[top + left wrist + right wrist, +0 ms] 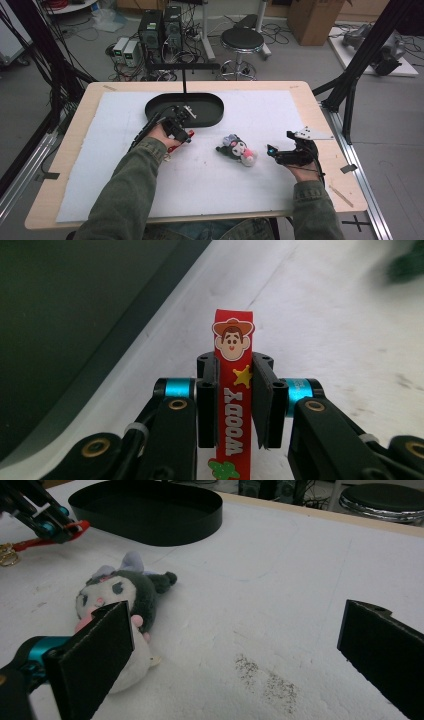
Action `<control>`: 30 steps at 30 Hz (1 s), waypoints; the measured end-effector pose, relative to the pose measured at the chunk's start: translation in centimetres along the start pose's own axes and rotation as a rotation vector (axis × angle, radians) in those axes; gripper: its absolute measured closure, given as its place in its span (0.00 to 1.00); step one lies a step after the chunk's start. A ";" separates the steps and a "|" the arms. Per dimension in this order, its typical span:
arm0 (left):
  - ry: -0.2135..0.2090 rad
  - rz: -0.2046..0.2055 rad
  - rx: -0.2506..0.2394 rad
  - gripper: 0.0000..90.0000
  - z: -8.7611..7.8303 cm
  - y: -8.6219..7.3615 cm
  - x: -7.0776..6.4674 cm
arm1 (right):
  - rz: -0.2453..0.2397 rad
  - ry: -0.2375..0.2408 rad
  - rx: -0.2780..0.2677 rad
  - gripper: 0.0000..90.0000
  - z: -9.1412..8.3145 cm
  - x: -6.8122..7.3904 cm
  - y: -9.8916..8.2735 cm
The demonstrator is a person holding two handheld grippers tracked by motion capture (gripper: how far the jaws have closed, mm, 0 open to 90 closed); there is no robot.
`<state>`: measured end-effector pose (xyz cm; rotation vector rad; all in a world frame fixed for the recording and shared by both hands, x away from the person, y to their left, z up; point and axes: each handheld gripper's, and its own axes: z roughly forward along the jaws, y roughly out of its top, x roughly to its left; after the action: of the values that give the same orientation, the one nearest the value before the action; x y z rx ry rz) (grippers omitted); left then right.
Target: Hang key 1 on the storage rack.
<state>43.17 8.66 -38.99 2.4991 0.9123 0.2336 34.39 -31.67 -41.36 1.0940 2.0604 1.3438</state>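
Observation:
A flat red strap with a cowboy face, a yellow star and the word WOODY stands between the jaws of my left gripper, which is shut on it. In the high view that gripper is just in front of the black oval tray, and the red strap trails toward the person. A dark grey and white plush toy lies on the white mat mid-table. My right gripper rests open just right of it. In the right gripper view the plush lies beside the left jaw.
The white mat covers most of the wooden table. A gold ring hangs at the strap's end. Behind the table stand a black stool and computer boxes. A black frame post rises at the right.

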 end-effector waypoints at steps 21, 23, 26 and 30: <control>0.032 -0.062 -0.351 0.83 -13.1 0.1 1.8 | -0.006 0.014 0.000 0.00 0.3 0.3 0.1; 0.036 -0.062 -0.369 0.83 -13.8 0.4 1.7 | -0.003 0.009 -0.007 0.01 0.2 0.3 0.1; 0.058 -0.058 -0.385 0.83 -14.5 0.7 1.7 | 0.000 0.006 -0.016 0.00 0.0 0.0 0.1; 0.063 -0.070 -0.410 0.83 -15.5 1.3 2.1 | 0.002 0.009 -0.020 0.00 0.1 0.0 0.1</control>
<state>40.69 14.86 -24.81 2.0892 0.8735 0.4323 34.53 -31.61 -41.28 1.0842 2.0486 1.3702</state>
